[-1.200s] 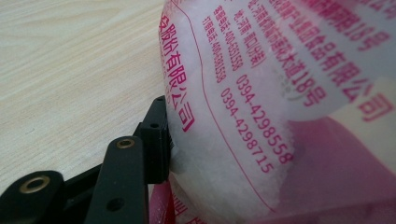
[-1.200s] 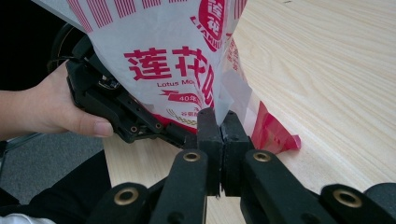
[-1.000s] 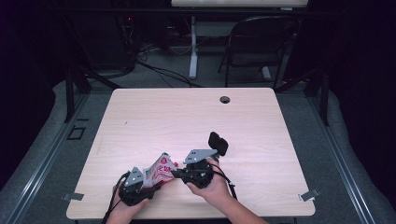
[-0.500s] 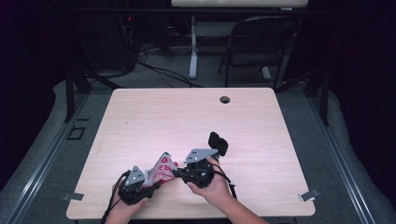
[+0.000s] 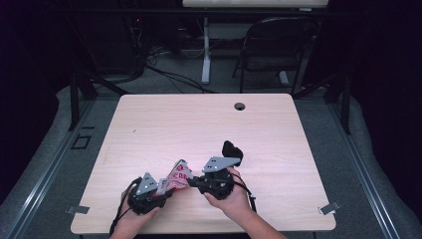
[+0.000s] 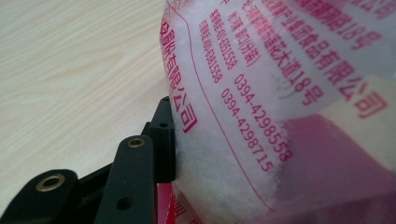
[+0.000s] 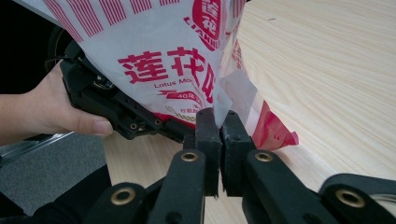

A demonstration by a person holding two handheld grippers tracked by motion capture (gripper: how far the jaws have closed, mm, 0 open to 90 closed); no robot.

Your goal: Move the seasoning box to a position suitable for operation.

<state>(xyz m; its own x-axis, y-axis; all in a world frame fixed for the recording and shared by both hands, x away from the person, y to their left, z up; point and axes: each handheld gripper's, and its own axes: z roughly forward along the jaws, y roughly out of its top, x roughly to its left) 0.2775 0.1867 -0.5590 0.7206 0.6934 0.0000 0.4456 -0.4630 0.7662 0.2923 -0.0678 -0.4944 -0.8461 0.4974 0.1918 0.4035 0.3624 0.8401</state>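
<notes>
From the high view I see both my claws at the near edge of the counter [image 5: 149,124], around six o'clock, with a red-and-white bag [image 5: 178,175] held up between them. The left claw [image 5: 158,189] sits at about seven o'clock from the bag, the right claw [image 5: 195,181] just at its three o'clock side. From up there the jaws themselves are too small for me to read.

The right gripper view settles that side — the right claw [image 7: 219,126] has its two black jaws nearly together, pinching a thin edge of the bag [image 7: 159,56] between them, and they have just eased apart a touch. That view also shows red print on the white front of the bag, a red corner lying on the counter [image 7: 336,74] at about four o'clock from the jaws, and the other hand [image 7: 51,112] with its gripper behind the bag at nine o'clock.

The left gripper view gives me what neither other view does — white grains inside the clear side of the bag [image 6: 280,107], pressed right against one jaw of the left claw. The other jaw is hidden behind the bag, so the left claw grips the bag's bulk, jaws half apart.
</notes>
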